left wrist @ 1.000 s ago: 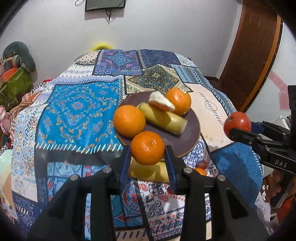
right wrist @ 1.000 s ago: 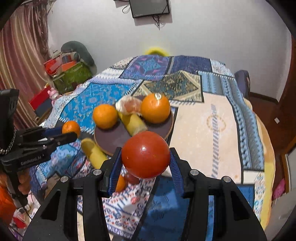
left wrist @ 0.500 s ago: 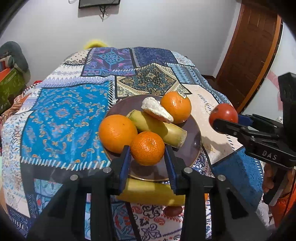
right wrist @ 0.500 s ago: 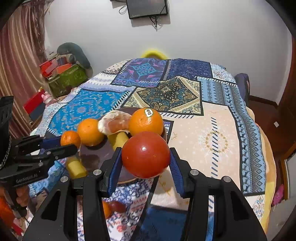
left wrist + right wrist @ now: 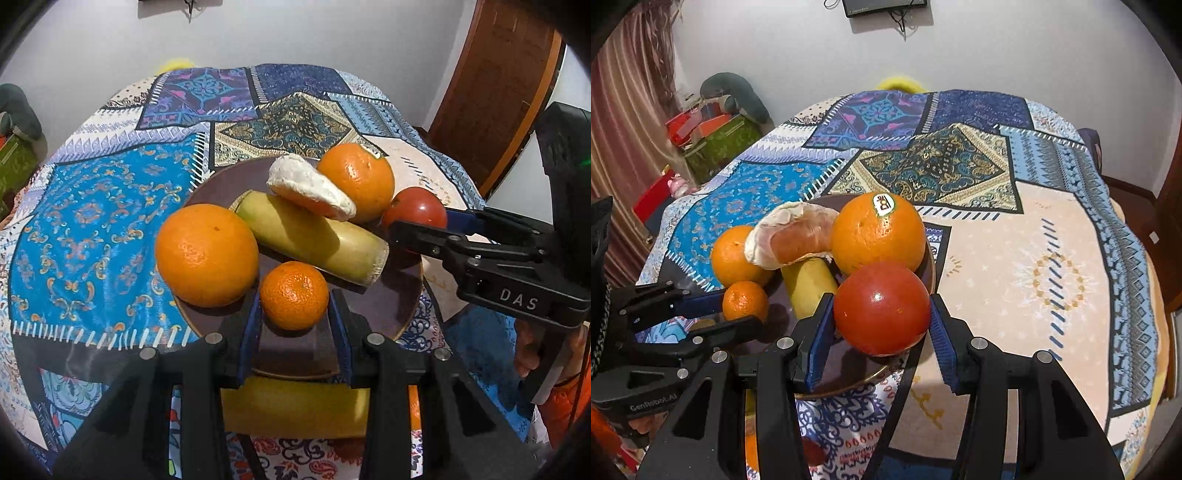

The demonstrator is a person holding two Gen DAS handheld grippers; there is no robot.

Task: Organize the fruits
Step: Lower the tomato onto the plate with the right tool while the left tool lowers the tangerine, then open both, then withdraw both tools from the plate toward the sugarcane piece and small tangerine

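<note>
My left gripper (image 5: 295, 314) is shut on a small mandarin (image 5: 294, 295) and holds it over the near part of the dark plate (image 5: 391, 306). My right gripper (image 5: 882, 328) is shut on a red tomato (image 5: 882, 308) at the plate's right rim (image 5: 929, 254). The plate holds two large oranges (image 5: 206, 254) (image 5: 356, 181), a yellow-green banana piece (image 5: 314, 240) and a peeled fruit segment (image 5: 308, 190). The tomato (image 5: 413, 208) and the right gripper's fingers (image 5: 424, 236) show in the left wrist view. The mandarin (image 5: 745, 301) shows in the right wrist view.
The plate sits on a table under a patterned patchwork cloth (image 5: 1015, 240). A second yellow banana piece (image 5: 291, 406) lies on the cloth just below the plate, behind my left fingers. Small fruits (image 5: 812, 450) lie near the table's front edge. A wooden door (image 5: 498, 92) stands at right.
Both grippers have moved forward to the plate. The mandarin now hangs over the plate's near part and the tomato has come in to its right rim.
</note>
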